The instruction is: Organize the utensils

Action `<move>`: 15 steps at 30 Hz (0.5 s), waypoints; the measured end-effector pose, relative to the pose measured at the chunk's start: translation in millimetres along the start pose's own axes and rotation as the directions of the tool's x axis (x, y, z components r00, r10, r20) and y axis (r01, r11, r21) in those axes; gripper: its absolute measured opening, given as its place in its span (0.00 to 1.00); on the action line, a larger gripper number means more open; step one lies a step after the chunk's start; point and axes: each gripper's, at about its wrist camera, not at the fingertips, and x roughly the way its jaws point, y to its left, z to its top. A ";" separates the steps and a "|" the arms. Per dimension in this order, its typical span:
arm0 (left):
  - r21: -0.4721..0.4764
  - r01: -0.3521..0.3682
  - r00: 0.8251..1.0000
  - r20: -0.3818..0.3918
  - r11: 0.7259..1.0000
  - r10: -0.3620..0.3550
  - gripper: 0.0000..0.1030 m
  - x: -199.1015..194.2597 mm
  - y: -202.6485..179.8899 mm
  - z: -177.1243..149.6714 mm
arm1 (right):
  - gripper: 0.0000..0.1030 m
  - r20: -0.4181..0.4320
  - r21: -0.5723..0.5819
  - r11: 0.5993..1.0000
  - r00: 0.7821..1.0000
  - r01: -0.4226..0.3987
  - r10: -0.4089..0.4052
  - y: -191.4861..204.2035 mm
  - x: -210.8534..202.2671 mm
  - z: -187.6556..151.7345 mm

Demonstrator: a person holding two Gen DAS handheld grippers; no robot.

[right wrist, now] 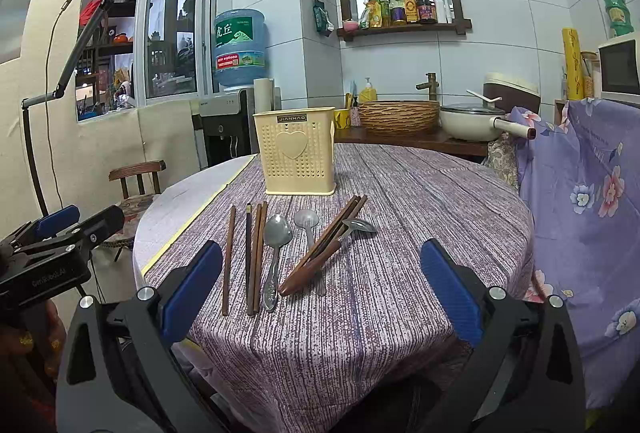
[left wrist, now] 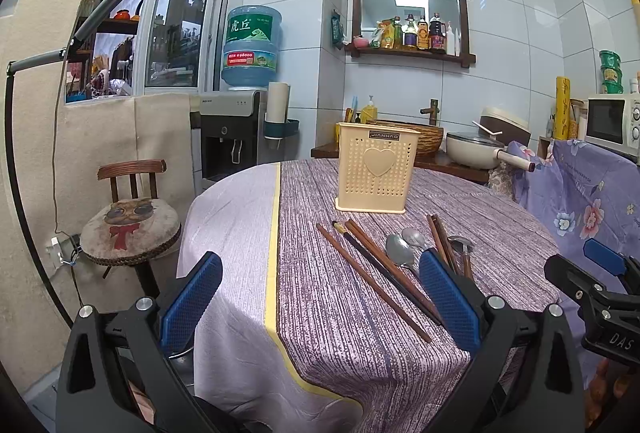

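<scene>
1. On the round table (right wrist: 420,193), under a striped purple cloth, the utensils lie loose in a row in front of the cream holder (right wrist: 296,151), which stands upright further back; nothing is seen in it yet.
2. From left to right in the right wrist view: a lone brown chopstick (right wrist: 229,257), then a dark one flanked by brown ones (right wrist: 254,257), a steel spoon (right wrist: 275,245), a slotted spoon (right wrist: 310,229), a crossed pair of chopsticks (right wrist: 336,229), and a wood-handled ladle (right wrist: 320,257) resting over them.
3. The left gripper (left wrist: 320,301) hovers at the near table edge, its blue pads spread wide with nothing between them.
4. The right gripper (right wrist: 322,289) is likewise spread and empty, hanging short of the spoons.
5. The step in hand seems to be the first pick. It would go best to start with a piece lying free, such as the lone chopstick or the steel spoon, rather than the tangled ladle pile.
6. Pads should close across the narrow handle, low against the cloth without snagging it, then tip the piece upright before lowering it into the holder.
7. The light holder may slide or tip; the free gripper could steady it.
8. Readable writing: "JIANHAO" on the holder's plate, "虎丘" on the water jug (left wrist: 251,45), and "DAS" on the right gripper's body in the left view.
</scene>
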 end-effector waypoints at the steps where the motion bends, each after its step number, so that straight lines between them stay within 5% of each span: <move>1: 0.000 0.000 1.000 0.000 1.000 0.000 0.95 0.0 0.2 -0.1 | 0.95 0.000 0.000 1.000 1.000 0.001 -0.001 0.2 0.0 -0.1; 15: -0.003 0.002 1.000 -0.004 1.000 -0.002 0.95 1.5 0.7 -1.1 | 0.95 -0.009 -0.001 1.000 1.000 -0.001 0.001 0.1 1.8 0.8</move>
